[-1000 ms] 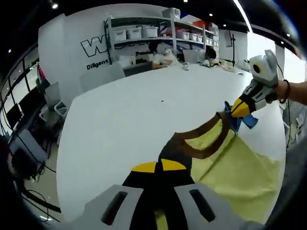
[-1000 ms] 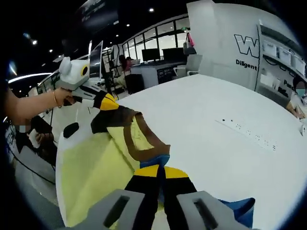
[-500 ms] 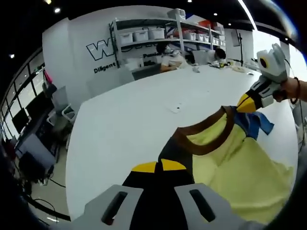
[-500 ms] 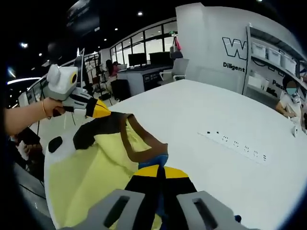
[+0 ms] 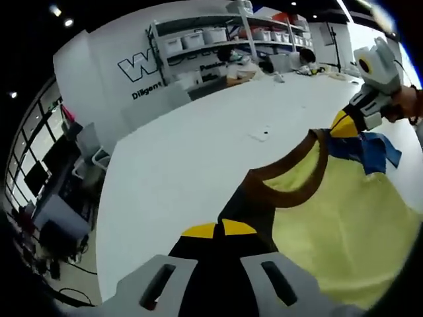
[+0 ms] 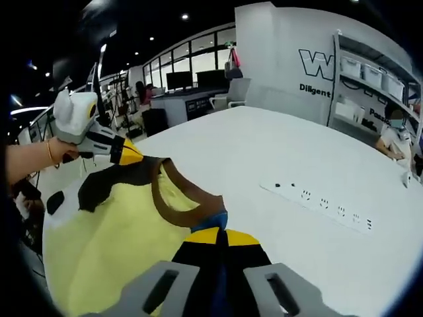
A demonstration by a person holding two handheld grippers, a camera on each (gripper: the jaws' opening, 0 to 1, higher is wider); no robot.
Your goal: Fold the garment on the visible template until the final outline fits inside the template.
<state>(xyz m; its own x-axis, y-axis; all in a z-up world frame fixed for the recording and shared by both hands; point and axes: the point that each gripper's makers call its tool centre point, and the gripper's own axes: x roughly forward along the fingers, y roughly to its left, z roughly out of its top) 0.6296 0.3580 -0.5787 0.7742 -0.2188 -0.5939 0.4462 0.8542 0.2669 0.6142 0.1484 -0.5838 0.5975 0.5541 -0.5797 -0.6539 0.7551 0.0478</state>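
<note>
While its yellow-tipped jaws are pressed together, the left claw [image 5: 221,229] pinches the dark shoulder of the yellow garment [image 5: 344,218] right beside the brown collar [image 5: 291,181]. From that grip the collar curves away toward the right claw [image 5: 345,124], which comes into the left gripper view from the right, gripped by a hand [image 5: 404,102] with a band at the wrist. Its yellow tips are closed on the far shoulder, where a blue sleeve [image 5: 370,148] hangs just beside them. The cloth spreads between the two claws and drapes down toward the near edge of the white table [image 5: 185,158].

Seen in the right gripper view, the right claw [image 6: 220,236] is likewise shut, with a fold of blue sleeve [image 6: 210,221] and collar [image 6: 175,198] caught at its tips. The garment [image 6: 112,244] stretches from there to the left claw [image 6: 130,156], held by a hand [image 6: 30,158] reaching in level from the left side. A dark sleeve [image 6: 109,185] lies just under those tips. The yellow body hangs over the table [image 6: 264,152] near its corner. A white power strip [image 6: 324,205] lies farther in on the table, well apart from the cloth.
</note>
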